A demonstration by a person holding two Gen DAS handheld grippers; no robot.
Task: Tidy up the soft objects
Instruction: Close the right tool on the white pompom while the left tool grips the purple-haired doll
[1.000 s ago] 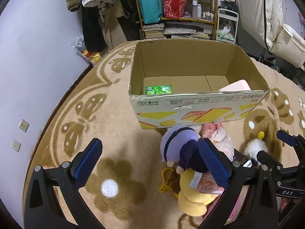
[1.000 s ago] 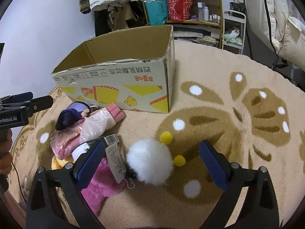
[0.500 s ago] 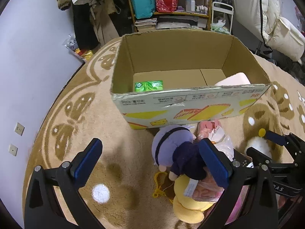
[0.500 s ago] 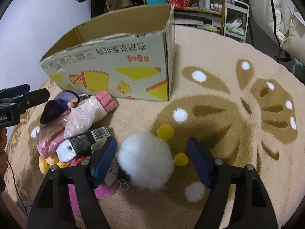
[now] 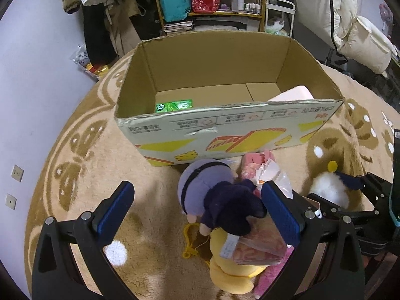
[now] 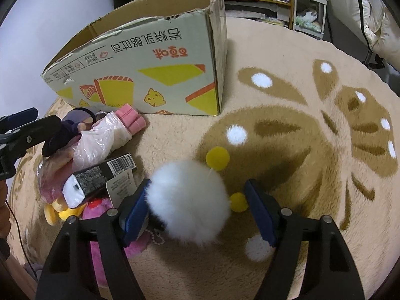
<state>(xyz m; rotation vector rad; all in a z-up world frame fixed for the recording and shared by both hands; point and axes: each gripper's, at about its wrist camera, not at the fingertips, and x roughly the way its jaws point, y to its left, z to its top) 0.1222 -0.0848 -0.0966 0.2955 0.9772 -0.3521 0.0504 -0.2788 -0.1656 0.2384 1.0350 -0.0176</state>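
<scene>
A white fluffy ball with yellow pom-poms lies on the rug between the fingers of my right gripper. Its jaws are closing: the left pad touches the fluff, the right pad stands just off it. My left gripper is wide open over a purple-haired doll, which lies close to its right finger. Under the doll are a pink item in a plastic bag and a yellow plush. A pink plush and a black barcoded box lie beside them.
An open cardboard box stands just behind the pile, holding a green pack and a pale pink thing. A patterned beige rug covers the floor. Shelves and hanging coats stand at the back, a white wall on the left.
Both grippers have sunk toward the floor. The right jaws have narrowed from wide open until they flank the white ball. The left gripper stays wide open, now closer to the doll.
</scene>
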